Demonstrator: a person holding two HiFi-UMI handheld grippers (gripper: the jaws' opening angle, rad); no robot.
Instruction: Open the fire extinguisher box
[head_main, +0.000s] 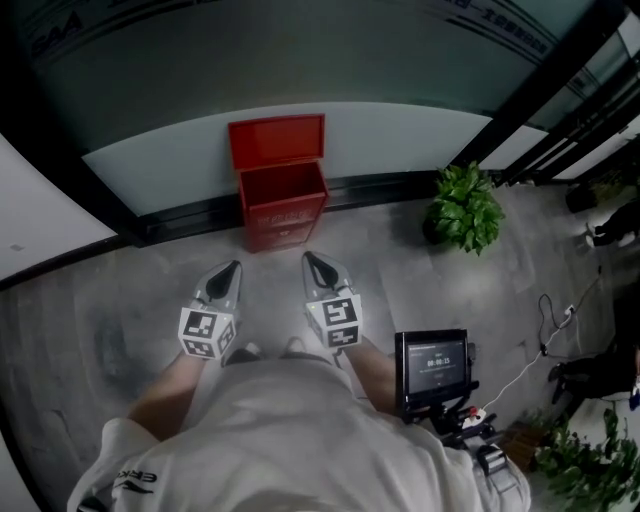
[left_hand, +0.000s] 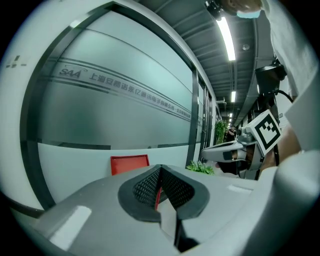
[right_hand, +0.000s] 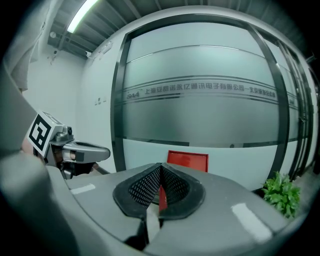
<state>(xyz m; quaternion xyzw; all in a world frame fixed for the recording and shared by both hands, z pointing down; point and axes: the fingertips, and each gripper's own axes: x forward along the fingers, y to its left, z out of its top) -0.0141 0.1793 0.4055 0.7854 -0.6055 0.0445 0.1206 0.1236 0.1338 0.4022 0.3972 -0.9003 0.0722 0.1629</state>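
Gaping open, the fire extinguisher box (head_main: 285, 215) stands lid-up.

A printed band runs across the frosted glass wall (right_hand: 200, 92). It reads "SAA", then a long line of Chinese characters beginning 上海 — the rest is too small to read with certainty. The red fire extinguisher box (head_main: 282, 215) carries white print on its front (unreadable from the head view). The screen (head_main: 435, 362) shows a row of small light digits, too small to make out. Black-and-white square markers sit on the cubes of the left gripper (head_main: 232, 268) and right gripper (head_main: 312, 260) — patterns, not text.
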